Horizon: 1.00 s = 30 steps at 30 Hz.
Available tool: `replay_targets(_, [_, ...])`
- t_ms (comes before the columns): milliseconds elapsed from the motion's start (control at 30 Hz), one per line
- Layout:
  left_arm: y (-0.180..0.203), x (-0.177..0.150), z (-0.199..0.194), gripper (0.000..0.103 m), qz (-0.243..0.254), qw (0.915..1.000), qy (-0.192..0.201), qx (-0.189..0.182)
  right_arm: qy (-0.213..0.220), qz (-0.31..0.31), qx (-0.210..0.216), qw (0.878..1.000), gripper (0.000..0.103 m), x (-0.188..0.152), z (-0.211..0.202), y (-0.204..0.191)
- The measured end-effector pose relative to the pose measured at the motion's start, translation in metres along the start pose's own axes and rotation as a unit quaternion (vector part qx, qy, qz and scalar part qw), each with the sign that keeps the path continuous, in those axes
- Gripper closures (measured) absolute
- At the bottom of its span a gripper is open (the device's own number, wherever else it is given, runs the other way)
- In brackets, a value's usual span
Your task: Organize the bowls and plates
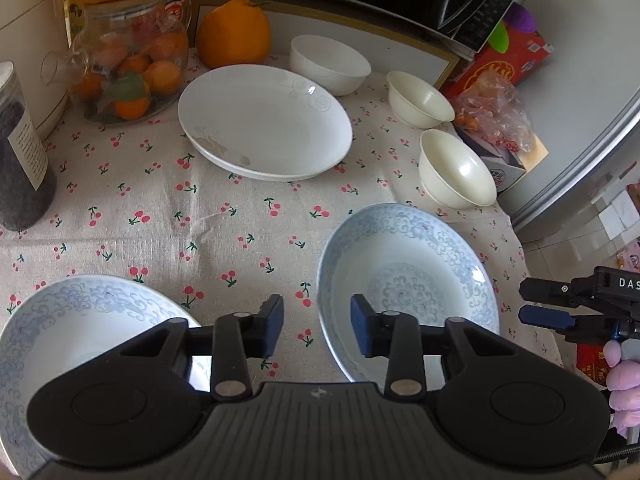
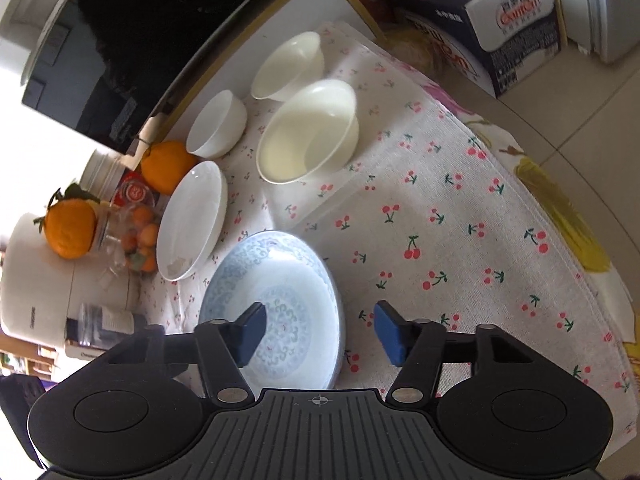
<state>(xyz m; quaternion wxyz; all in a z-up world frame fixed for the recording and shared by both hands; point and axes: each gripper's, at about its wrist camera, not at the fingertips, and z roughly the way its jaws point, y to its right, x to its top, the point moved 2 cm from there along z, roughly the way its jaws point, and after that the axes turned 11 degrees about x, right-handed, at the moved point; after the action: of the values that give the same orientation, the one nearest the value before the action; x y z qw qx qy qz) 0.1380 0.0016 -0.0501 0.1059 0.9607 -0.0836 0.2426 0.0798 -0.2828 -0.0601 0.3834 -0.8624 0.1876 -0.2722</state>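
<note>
Left tool (image 1: pixel 317 326): jaws parted, nothing between pads, above cherry-print surface (image 1: pixel 160 216) between two blue-patterned plates. Left blue plate (image 1: pixel 72 320), right blue plate (image 1: pixel 408 280) near. Right tool (image 2: pixel 320 330): jaws parted, straddling right blue plate rim, no contact visible. White plate (image 1: pixel 264 120) far. Three bowls (image 1: pixel 456 168) far right.

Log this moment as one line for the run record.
stage: reaching for plates | left gripper: open, above cloth between two blue-patterned plates | right gripper: open, straddling rim of blue-patterned plate | held: nothing
</note>
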Motion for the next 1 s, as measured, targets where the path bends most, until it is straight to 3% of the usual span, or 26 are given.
replay_targets(100, [-0.002, 0.001, 0.007, 0.082, -0.006, 0.9999, -0.011, -0.001, -0.002, 0.008, -0.013, 1.000, 0.062, 0.000, 0.008, 0.004])
replay_targets(333, [0.001, 0.000, 0.017, 0.088, -0.016, 0.9993, -0.032, -0.012, -0.012, 0.045, -0.021, 0.999, 0.078, -0.004, 0.024, 0.012])
replay_targets(733, [0.004, -0.002, 0.030, 0.095, -0.025, 0.9984, -0.051, -0.005, -0.013, 0.055, -0.039, 0.998, 0.094, -0.009, 0.040, 0.016])
replay_targets(1000, [0.005, -0.006, 0.027, 0.096, -0.017, 0.9991, -0.039, -0.004, -0.008, 0.044, -0.035, 0.998, 0.095, -0.009, 0.044, 0.016])
